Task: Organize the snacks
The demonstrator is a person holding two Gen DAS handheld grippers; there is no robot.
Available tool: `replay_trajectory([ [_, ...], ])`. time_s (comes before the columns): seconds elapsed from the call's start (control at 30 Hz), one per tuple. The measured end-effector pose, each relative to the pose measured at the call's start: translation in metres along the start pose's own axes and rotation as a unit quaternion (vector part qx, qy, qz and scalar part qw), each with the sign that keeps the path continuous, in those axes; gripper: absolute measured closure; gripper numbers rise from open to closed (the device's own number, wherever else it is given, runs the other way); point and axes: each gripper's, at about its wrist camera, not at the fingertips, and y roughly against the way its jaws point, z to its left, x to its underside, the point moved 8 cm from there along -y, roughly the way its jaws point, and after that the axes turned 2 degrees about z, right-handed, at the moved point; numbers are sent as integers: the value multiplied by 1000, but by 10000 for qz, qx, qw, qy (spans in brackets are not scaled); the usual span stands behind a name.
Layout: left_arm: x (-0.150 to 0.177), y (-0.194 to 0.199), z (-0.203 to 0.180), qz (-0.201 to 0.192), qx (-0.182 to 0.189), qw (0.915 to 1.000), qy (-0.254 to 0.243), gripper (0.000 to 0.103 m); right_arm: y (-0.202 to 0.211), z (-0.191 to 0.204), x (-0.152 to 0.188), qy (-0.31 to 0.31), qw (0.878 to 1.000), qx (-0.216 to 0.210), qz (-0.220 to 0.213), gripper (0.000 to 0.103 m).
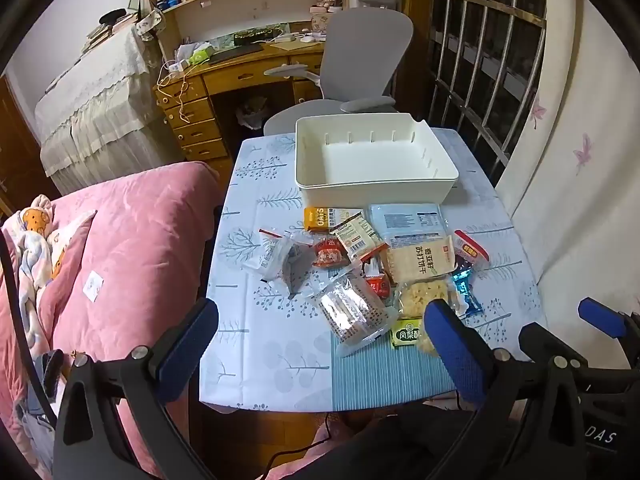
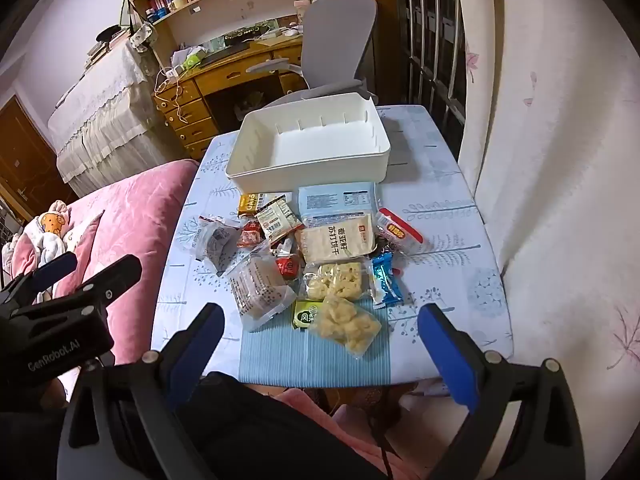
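A pile of several wrapped snacks (image 1: 372,264) lies in the middle of a small table; it also shows in the right wrist view (image 2: 316,256). It holds a beige cracker pack (image 1: 420,262), an orange oat bar (image 1: 320,218), a blue candy (image 1: 466,290) and clear bags of yellow puffs (image 2: 346,322). An empty white bin (image 1: 372,160) stands behind the pile, also seen in the right wrist view (image 2: 312,142). My left gripper (image 1: 320,344) is open and empty above the table's near edge. My right gripper (image 2: 320,344) is open and empty, beside it.
The table (image 1: 272,344) has a pale blue tree-print cloth. A pink bed (image 1: 132,248) lies along its left. A grey office chair (image 1: 360,68) and a wooden desk (image 1: 224,80) stand behind. A white curtain (image 2: 560,160) hangs at the right.
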Motion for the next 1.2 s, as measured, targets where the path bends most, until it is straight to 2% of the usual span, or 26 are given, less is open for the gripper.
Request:
replay_trajectory([
  [0.03, -1, 1, 1, -71, -135, 9999, -78, 1, 0, 0, 0, 3, 10000, 13, 15, 5],
  [0.4, -4, -1, -13, -49, 32, 9999, -123, 1, -3, 0, -4, -2, 10000, 27, 9, 5],
  [0.8, -8, 0, 1, -79, 102, 9998, -150, 1, -10, 3, -16, -13, 10000, 3, -69, 5],
  [1.2, -8, 0, 6, -42, 267, 9995, -186, 1, 3, 22, -8, 259, 9994, -70, -227, 5],
])
